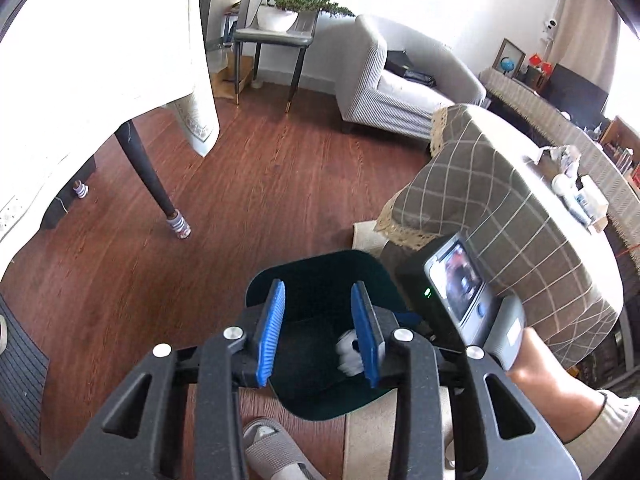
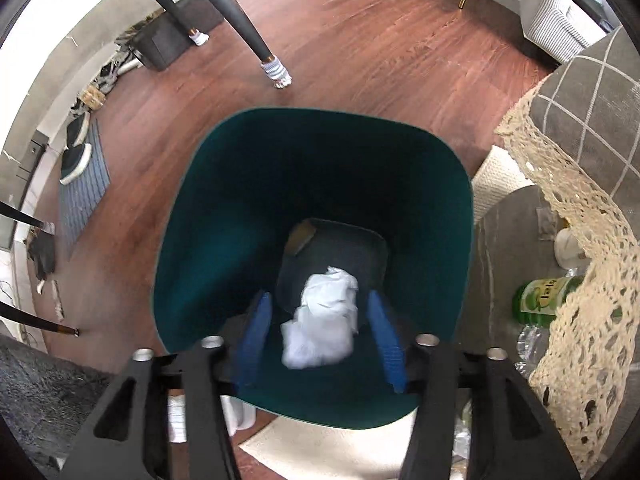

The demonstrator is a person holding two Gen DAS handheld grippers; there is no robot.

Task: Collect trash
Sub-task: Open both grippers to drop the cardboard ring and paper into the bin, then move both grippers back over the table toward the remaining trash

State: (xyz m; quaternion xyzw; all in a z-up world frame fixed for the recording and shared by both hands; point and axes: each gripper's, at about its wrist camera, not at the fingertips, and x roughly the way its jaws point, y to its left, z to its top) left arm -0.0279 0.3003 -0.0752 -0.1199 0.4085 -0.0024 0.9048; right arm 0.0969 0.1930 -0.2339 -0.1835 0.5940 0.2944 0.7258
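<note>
Over the mouth of one dark green bin [image 2: 224, 184] on the wooden floor [image 2: 360, 52], the right gripper [image 2: 320, 340] points steeply down, its two blue pads [image 2: 256, 332] standing apart with neither touching anything. One crumpled white tissue [image 2: 324, 316], blurred, shows between them inside the bin; whether it has reached the bottom I cannot tell. A brown scrap [image 2: 302, 236] lies at the bin's far bottom edge. The left gripper [image 1: 320, 332] hangs above the same bin [image 1: 320, 268], its jaws partly apart and empty. Under the lace-edged checked tablecloth [image 2: 576, 184] sits one green bottle [image 2: 540, 298]; its label has green lettering too distorted to read.
</note>
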